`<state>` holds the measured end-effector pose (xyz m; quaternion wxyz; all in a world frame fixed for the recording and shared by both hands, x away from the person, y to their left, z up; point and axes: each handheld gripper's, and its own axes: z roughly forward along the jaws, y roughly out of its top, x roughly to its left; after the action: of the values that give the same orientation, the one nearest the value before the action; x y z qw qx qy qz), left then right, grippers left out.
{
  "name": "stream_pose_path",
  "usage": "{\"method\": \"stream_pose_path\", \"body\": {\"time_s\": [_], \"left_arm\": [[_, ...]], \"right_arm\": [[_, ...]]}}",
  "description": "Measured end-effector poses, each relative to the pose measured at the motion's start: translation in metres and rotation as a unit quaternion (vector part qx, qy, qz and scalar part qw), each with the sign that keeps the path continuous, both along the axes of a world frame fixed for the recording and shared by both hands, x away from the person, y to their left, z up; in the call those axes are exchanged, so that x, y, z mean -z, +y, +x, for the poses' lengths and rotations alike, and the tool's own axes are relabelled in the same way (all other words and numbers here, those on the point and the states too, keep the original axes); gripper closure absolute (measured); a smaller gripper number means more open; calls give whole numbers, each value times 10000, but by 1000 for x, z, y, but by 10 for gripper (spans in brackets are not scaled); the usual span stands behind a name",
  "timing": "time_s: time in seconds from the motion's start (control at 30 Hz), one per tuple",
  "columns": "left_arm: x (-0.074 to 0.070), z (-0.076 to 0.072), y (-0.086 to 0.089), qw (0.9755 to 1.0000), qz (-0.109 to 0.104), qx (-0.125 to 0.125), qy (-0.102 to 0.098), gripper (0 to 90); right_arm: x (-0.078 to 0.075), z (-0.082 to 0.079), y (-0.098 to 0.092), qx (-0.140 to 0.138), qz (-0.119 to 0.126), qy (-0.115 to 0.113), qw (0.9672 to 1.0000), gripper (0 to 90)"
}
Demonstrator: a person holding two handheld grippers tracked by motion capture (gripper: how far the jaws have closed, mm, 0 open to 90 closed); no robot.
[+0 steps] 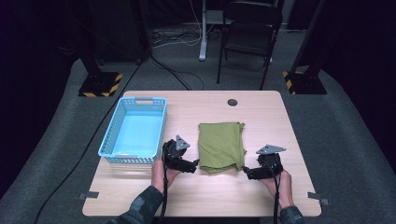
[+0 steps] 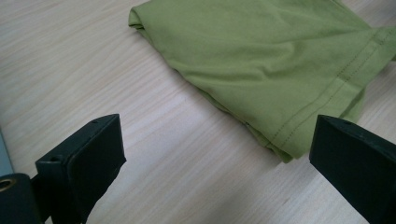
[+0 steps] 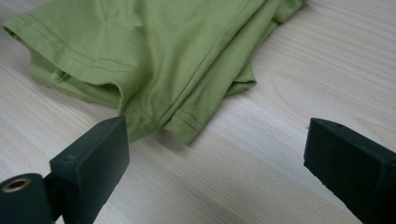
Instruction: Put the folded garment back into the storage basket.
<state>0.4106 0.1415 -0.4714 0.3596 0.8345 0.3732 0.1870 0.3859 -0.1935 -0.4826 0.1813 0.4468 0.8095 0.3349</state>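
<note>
A folded olive-green garment (image 1: 221,145) lies flat in the middle of the wooden table (image 1: 261,116). My left gripper (image 1: 196,164) sits just off its near left corner, jaws wide apart and empty. In the left gripper view the garment (image 2: 275,60) shows a stitched hem close to the right jaw. My right gripper (image 1: 244,171) rests at the near right corner, also open with nothing held. The right gripper view shows the garment (image 3: 154,56) with layered hems reaching down toward the left jaw.
A light blue plastic basket (image 1: 135,131) stands empty on the table's left side, close beside my left hand. A dark cable grommet (image 1: 232,102) marks the far edge. Beyond the table are a black chair (image 1: 250,32) and stand bases on grey carpet.
</note>
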Motion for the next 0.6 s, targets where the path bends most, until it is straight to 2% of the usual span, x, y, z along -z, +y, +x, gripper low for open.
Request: {"method": "stream_pose_path", "body": {"time_s": [0.3, 0.6], "left_arm": [[-6, 7, -2, 10000, -14, -6, -39, 31], [-5, 17, -6, 9999, -21, 4, 106, 4]], "right_arm": [[-3, 3, 4, -54, -35, -44, 10000, 61], [-4, 8, 10, -106, -49, -90, 9999, 58]]}}
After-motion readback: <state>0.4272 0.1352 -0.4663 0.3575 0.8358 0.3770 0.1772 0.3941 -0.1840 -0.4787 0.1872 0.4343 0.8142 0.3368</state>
